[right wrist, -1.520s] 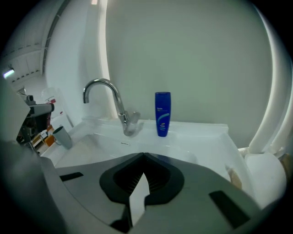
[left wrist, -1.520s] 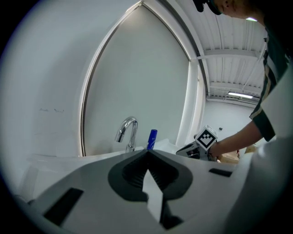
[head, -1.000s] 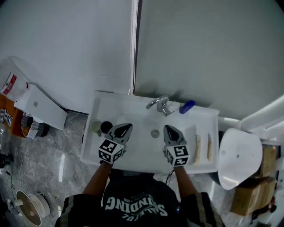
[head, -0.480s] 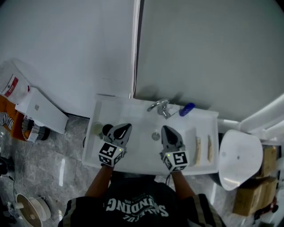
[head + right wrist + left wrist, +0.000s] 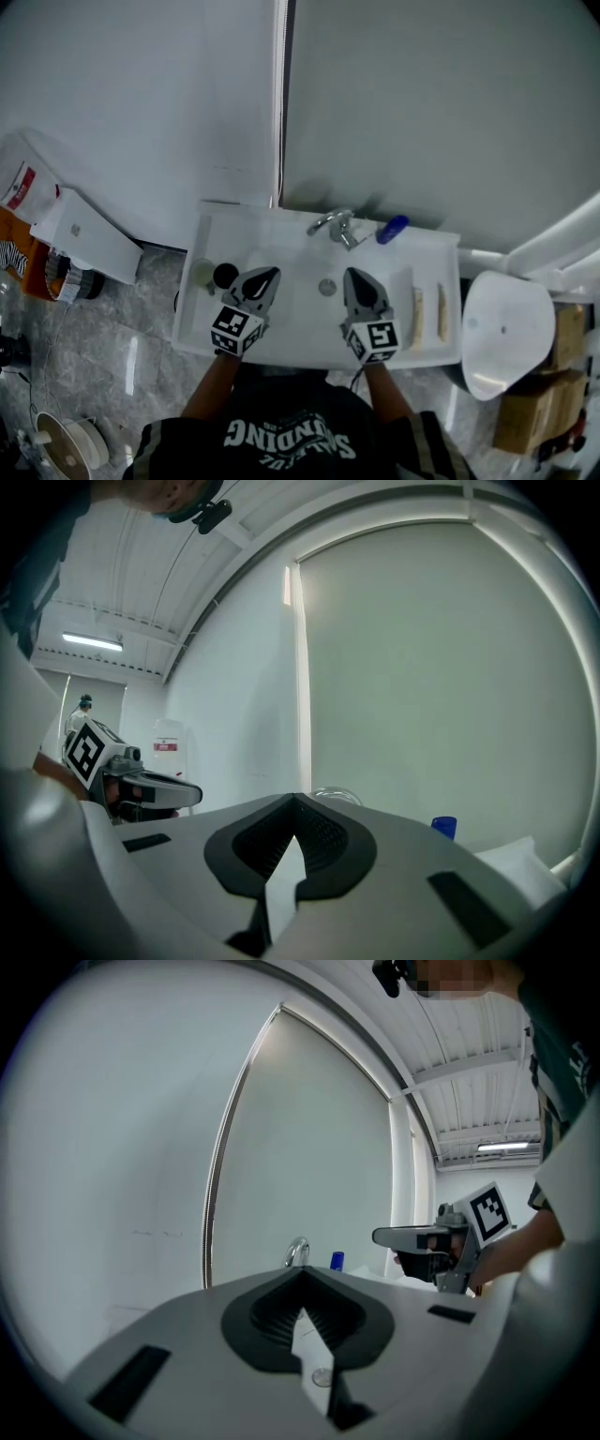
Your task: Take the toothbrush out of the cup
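Note:
A white sink (image 5: 281,234) lies below me. On its left ledge stand a pale cup (image 5: 202,272) and a dark round cup (image 5: 225,274); I cannot make out a toothbrush in either from above. My left gripper (image 5: 265,275) hovers just right of the dark cup, jaws shut and empty. Over the basin's right half, my right gripper (image 5: 356,274) is also shut and holds nothing. In the left gripper view the shut jaw tips (image 5: 302,1269) point at the faucet (image 5: 297,1251). The right gripper view shows its shut tips (image 5: 295,799) and the left gripper (image 5: 141,794) beside them.
A chrome faucet (image 5: 333,225) and a blue-capped item (image 5: 394,228) sit at the sink's back edge. Two pale stick-like items (image 5: 418,314) lie on the right ledge. The drain (image 5: 326,287) is between the grippers. A white toilet (image 5: 502,333) stands at right, a white box (image 5: 84,230) at left.
The right gripper has lifted slightly above the basin. The left gripper has hardly shifted. Both stay shut and empty.

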`<action>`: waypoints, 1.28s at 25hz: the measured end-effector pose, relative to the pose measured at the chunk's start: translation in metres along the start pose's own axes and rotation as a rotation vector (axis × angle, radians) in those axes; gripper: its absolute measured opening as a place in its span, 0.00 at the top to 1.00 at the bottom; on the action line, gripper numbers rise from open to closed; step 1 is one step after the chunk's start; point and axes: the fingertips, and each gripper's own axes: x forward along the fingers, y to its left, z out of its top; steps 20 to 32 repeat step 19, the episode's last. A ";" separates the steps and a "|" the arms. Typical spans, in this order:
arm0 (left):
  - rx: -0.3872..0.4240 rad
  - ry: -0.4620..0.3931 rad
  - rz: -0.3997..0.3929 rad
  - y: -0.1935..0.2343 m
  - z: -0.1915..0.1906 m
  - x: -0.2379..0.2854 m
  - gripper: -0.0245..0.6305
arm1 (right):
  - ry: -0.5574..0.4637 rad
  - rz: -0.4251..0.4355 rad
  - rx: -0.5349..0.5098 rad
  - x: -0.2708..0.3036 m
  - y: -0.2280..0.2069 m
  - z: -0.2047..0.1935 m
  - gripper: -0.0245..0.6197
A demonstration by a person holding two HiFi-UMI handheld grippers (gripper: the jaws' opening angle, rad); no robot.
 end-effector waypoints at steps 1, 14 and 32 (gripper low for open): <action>-0.001 0.000 -0.002 -0.001 0.000 0.001 0.97 | 0.001 -0.005 0.004 0.000 -0.001 -0.001 0.97; -0.008 0.017 -0.012 -0.004 -0.004 0.003 0.97 | 0.033 0.018 -0.001 0.002 0.003 -0.009 0.97; -0.009 0.017 -0.014 -0.004 -0.003 0.006 0.97 | 0.045 0.013 0.016 0.001 0.003 -0.016 0.97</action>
